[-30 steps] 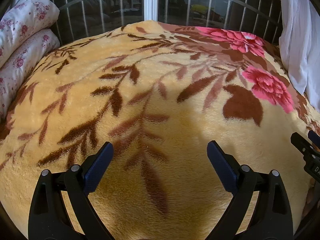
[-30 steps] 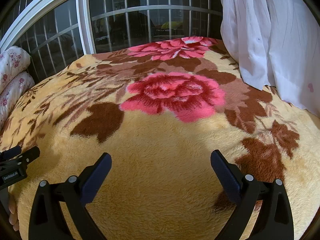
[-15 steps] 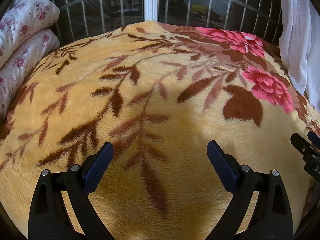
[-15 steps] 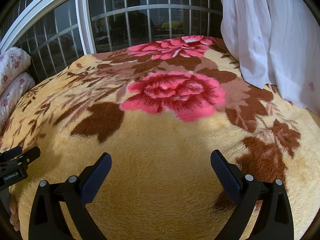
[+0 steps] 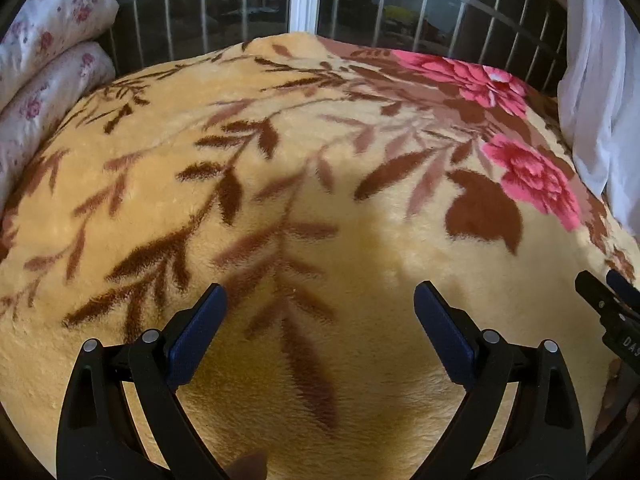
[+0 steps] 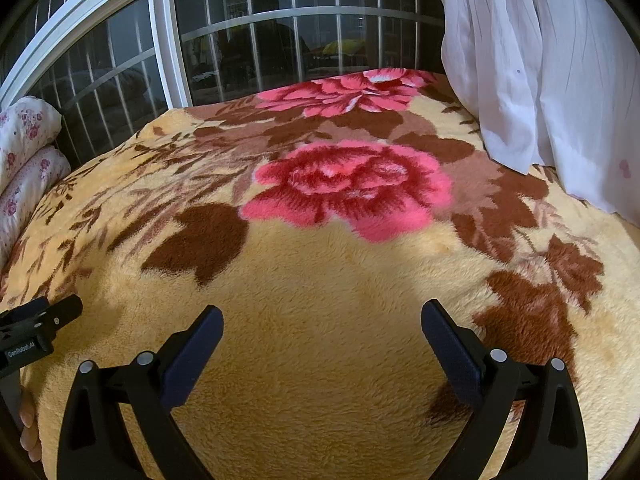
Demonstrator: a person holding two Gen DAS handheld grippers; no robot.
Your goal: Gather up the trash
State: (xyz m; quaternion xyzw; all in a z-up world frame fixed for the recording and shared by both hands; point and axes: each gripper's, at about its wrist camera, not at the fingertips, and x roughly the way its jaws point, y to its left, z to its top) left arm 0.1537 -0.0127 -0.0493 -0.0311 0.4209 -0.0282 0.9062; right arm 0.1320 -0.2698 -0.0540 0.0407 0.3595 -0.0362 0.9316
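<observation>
No trash shows in either view. My left gripper (image 5: 320,300) is open and empty, held low over the yellow flowered blanket (image 5: 320,160). My right gripper (image 6: 322,316) is open and empty over the same blanket (image 6: 320,280), near a big pink rose (image 6: 348,188). Part of the right gripper shows at the right edge of the left wrist view (image 5: 612,312). Part of the left gripper shows at the left edge of the right wrist view (image 6: 36,328).
Rolled white flowered bedding (image 5: 48,72) lies at the bed's left end. A barred window (image 6: 280,40) runs behind the bed. A white curtain (image 6: 540,80) hangs at the right and touches the blanket.
</observation>
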